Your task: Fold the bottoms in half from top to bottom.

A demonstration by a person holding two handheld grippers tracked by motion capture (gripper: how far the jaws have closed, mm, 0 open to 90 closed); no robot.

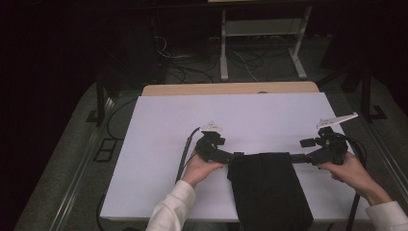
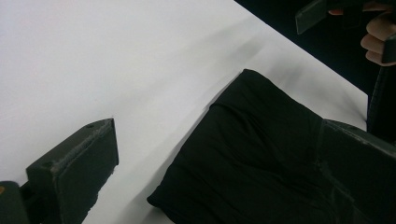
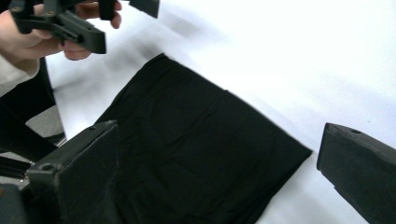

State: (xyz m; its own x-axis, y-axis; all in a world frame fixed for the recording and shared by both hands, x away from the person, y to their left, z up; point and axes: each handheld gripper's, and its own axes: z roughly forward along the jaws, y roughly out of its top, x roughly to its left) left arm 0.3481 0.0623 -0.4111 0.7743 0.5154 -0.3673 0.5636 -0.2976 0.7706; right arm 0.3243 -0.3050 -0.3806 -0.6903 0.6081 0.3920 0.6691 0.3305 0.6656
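High view: black cloth (image 1: 269, 190) flat on white worktop (image 1: 159, 144), near edge, overhanging it. Left claw (image 1: 239, 155) at cloth's far-left corner, right claw (image 1: 305, 150) at far-right corner. Both wide open, gripping nothing.

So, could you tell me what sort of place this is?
Probably a lab or recording workspace: a table with a white top, loose cables on the floor, and a bare metal stand behind it in a dim room.
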